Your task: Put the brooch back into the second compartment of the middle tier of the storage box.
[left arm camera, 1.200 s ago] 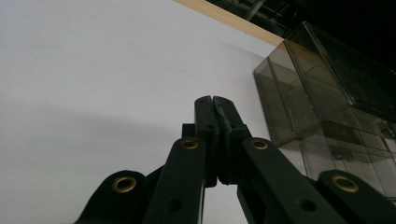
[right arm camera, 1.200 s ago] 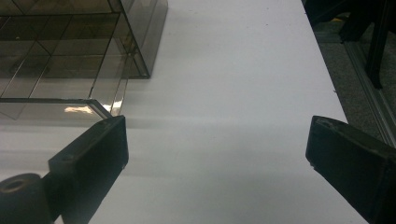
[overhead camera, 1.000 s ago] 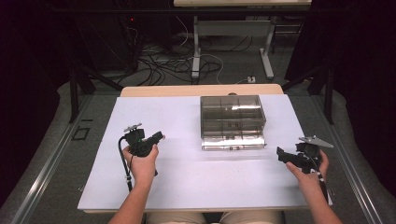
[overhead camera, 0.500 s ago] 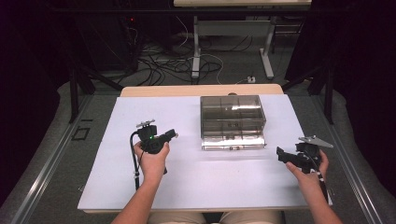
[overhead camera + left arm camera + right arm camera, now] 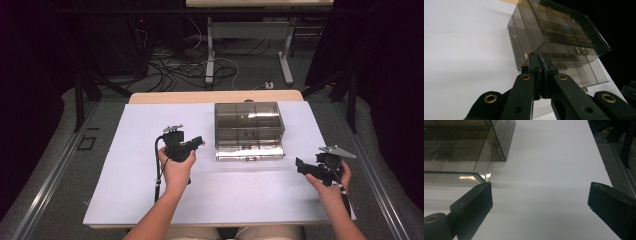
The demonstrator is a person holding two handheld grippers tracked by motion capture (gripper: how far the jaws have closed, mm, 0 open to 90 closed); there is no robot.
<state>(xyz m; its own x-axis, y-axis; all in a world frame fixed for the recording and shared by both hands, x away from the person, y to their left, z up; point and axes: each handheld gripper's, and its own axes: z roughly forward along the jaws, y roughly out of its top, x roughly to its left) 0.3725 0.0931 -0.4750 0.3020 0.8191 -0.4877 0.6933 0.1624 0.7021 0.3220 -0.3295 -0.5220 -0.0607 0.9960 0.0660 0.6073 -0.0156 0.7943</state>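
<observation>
Sitting between both grippers, clear box, left fingers closed empty, right fingers wide apart.

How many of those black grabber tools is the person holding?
2. The left gripper, jaws shut, is beside the clear box's left side; the right gripper, jaws open, is near its front right corner.
</observation>
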